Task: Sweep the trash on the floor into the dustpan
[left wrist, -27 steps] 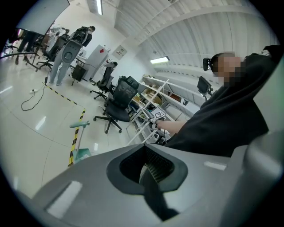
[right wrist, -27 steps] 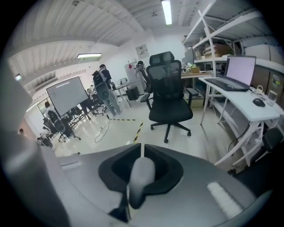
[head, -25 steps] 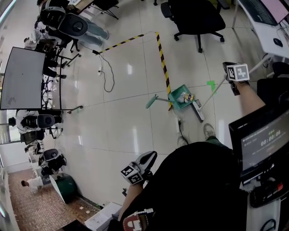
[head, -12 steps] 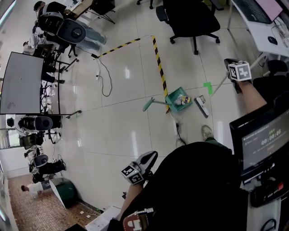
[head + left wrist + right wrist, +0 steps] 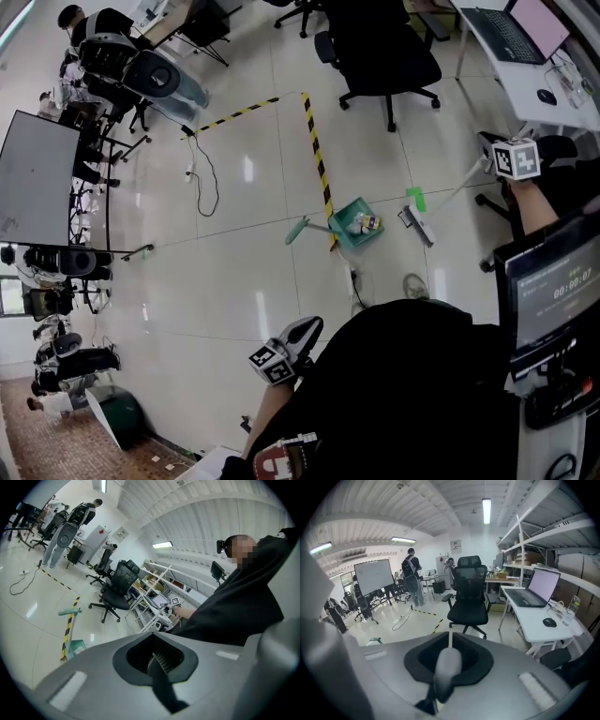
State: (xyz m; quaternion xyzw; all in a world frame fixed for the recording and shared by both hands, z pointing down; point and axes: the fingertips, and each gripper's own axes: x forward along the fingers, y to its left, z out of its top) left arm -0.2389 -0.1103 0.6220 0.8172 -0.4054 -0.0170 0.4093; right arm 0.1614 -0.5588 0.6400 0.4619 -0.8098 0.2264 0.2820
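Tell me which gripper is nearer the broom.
Right. The right gripper is shut on the top of the broom handle, with the broom's head on the floor ahead. The left gripper, jaws together, is low beside the person's body, well apart from the broom.

Open floor: a wide bare stretch of floor [image 5: 253, 272] was left free to the left of the dustpan [image 5: 356, 223].
Beyond the dustpan: room was narrowed by a black office chair [image 5: 380, 56].
Right side: passage was closed off by the white counter [image 5: 530, 98] and a dark monitor [image 5: 553, 291].
Floor level: a loose cable [image 5: 217, 183] was laid well left of the dustpan; the broom head [image 5: 415, 226] was set just right of it.
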